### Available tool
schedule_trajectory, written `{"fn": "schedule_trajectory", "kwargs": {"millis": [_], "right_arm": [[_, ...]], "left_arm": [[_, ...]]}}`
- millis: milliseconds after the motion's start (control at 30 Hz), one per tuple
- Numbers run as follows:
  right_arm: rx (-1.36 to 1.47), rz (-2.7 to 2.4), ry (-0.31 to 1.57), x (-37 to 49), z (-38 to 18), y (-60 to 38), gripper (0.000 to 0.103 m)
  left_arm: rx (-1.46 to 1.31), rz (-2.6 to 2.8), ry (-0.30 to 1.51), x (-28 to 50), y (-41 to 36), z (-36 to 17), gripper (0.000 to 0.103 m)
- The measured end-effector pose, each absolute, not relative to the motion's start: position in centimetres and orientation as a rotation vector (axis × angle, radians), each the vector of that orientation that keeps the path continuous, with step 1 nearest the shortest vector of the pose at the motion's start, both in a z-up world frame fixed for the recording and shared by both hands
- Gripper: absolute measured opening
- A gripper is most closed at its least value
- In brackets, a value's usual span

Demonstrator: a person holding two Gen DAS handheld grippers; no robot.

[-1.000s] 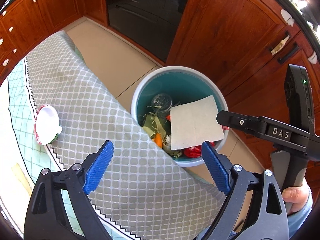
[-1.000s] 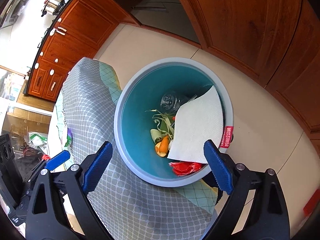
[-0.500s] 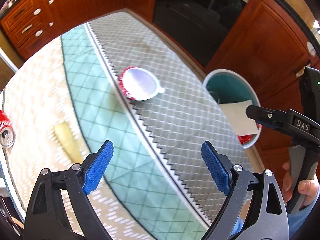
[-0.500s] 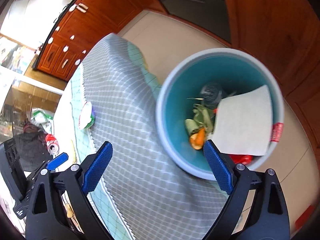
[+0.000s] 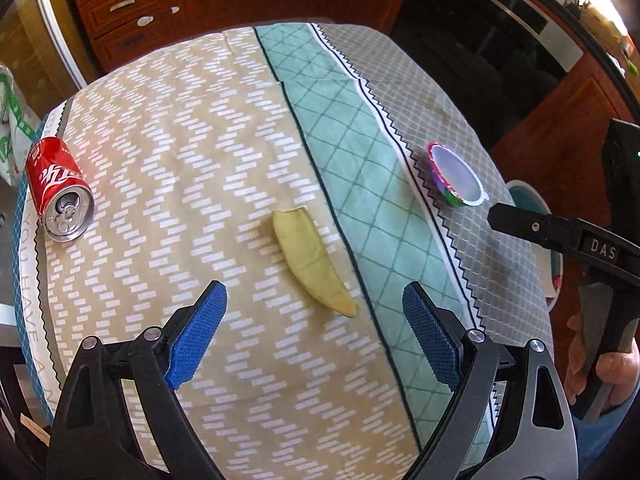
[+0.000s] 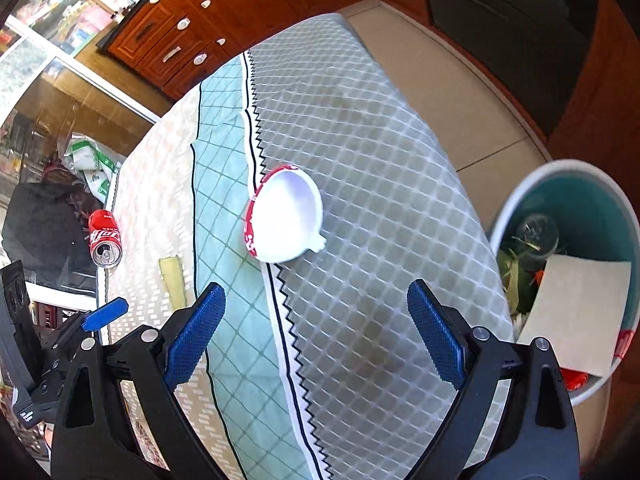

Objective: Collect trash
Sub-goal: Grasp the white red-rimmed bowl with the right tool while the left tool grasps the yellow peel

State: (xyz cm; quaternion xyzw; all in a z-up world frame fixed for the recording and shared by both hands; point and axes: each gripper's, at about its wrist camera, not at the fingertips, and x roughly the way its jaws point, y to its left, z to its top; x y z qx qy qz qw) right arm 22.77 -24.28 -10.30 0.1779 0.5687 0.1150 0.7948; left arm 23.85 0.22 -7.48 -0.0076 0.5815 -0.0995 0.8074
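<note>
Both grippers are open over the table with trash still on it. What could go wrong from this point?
1. The red soda can lies on its side near the tablecloth's edge; a nudge might roll it off.
2. The flat yellow-green peel strip lies flush on the cloth, so the open left gripper may pinch fabric.
3. The tipped white plastic cup could slide away from the open right gripper, missing the teal trash bin.

Bare tablecloth [image 5: 192,128] all round the peel [image 5: 310,260], with the cola can [image 5: 60,190] well apart at the left edge. Open cloth likewise around the tipped cup [image 6: 286,220]. Trash bin [image 6: 516,204] mouth unobstructed from above, beside the table's right edge.
</note>
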Motion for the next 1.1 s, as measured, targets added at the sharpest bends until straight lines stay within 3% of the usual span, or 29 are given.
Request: {"fn": "schedule_trajectory", "kwargs": {"millis": [467, 500, 567, 800, 867, 933, 1100], "right_arm": [[0.161, 0.207, 1.187, 26.2, -12.2, -19.5, 0.087], [0.151, 0.201, 1.173, 26.1, -12.1, -19.5, 0.083], [0.118, 0.182, 1.144, 25.9, -11.9, -19.5, 0.052], [0.2, 0.246, 1.154, 24.5, -11.7, -21.0, 0.051], [0.208, 0.256, 1.155, 23.9, -11.8, -21.4, 0.052], [0.214, 0.265, 1.154, 23.4, -11.8, -21.8, 0.052], [0.245, 0.274, 1.139, 23.0, -11.9, -22.3, 0.052]], "left_arm": [[-0.033, -0.209, 1.285, 26.1, 2.2, -10.0, 0.09], [-0.022, -0.211, 1.284, 26.2, 2.0, -10.2, 0.09], [-0.004, -0.212, 1.289, 26.7, 1.3, -10.6, 0.09], [0.043, -0.21, 1.302, 27.6, -0.1, -11.7, 0.09], [0.073, -0.188, 1.279, 27.5, -0.5, -11.8, 0.083], [0.141, -0.172, 1.249, 27.3, -1.3, -11.7, 0.061], [0.183, -0.21, 1.231, 26.8, -3.4, -11.4, 0.03]]}}
